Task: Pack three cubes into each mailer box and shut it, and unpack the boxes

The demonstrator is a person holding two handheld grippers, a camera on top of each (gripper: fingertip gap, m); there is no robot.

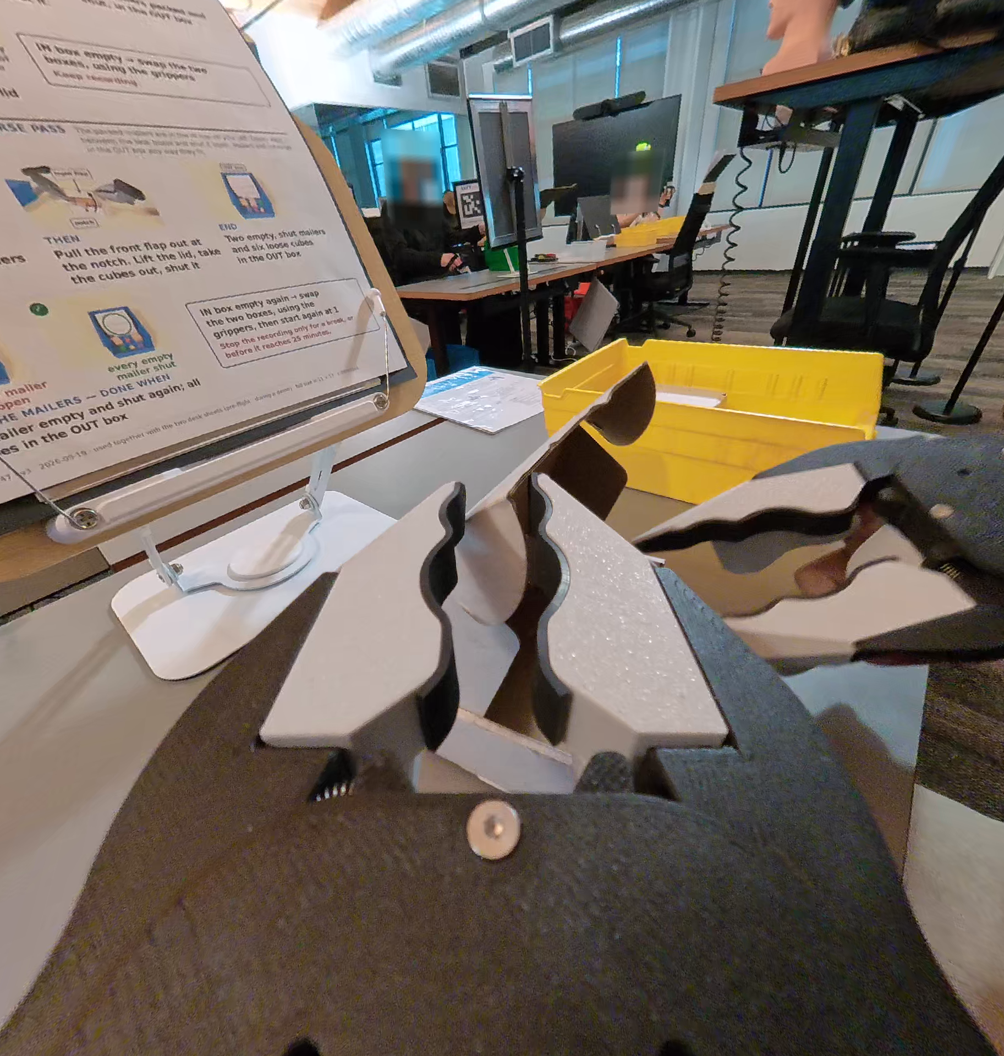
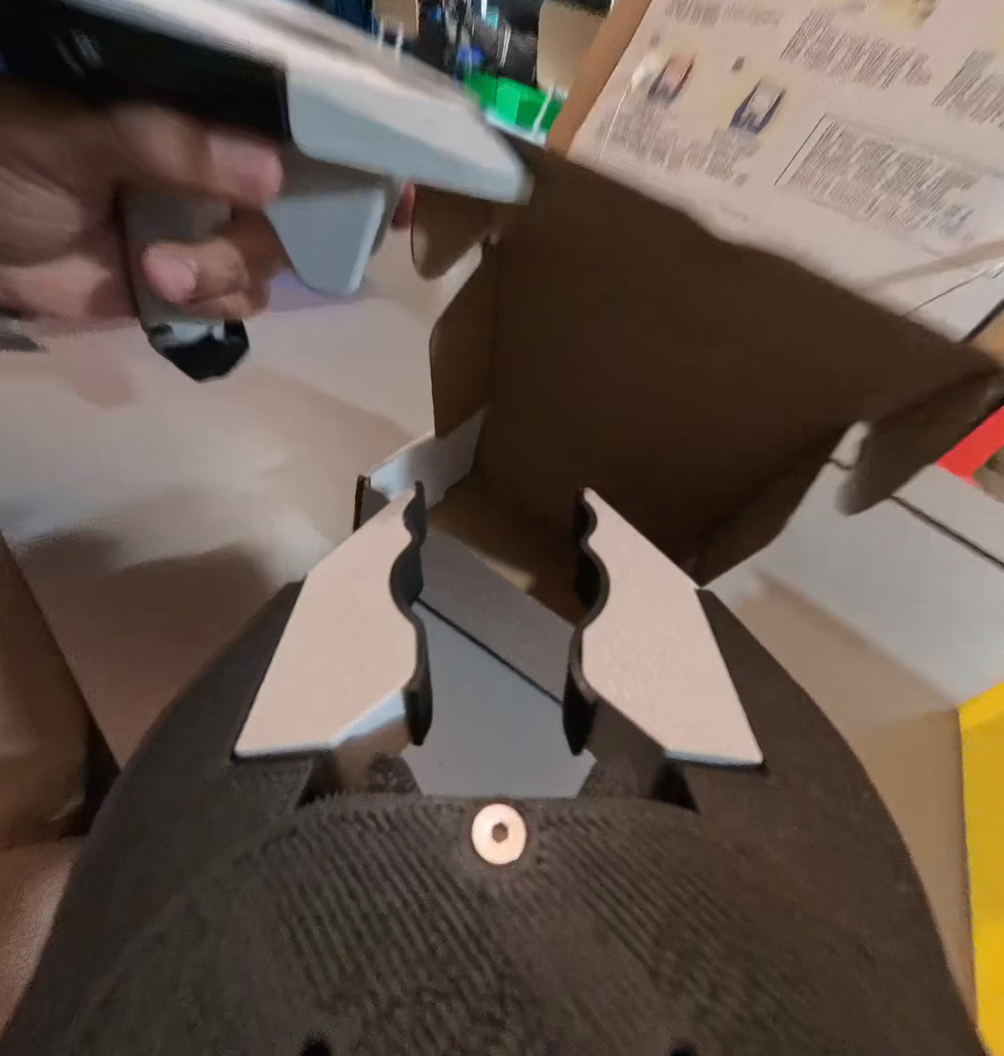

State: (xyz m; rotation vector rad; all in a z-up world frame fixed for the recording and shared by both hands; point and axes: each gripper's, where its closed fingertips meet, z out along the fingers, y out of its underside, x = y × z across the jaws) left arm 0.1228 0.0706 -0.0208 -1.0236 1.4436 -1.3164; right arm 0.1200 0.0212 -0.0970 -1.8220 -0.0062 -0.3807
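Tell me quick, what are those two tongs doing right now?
Left tongs: closed on the raised lid flap of the cardboard box.
Right tongs: open, holding nothing, pointed at the box.

A pale grey table (image 1: 42, 703) carries it all. On it sit a white stand (image 1: 213, 583) holding an instruction sheet, a yellow bin (image 1: 711, 423) further back, a flat printed sheet (image 1: 482, 397) beside that bin, and the open mailer (image 2: 688, 400), its lid raised.
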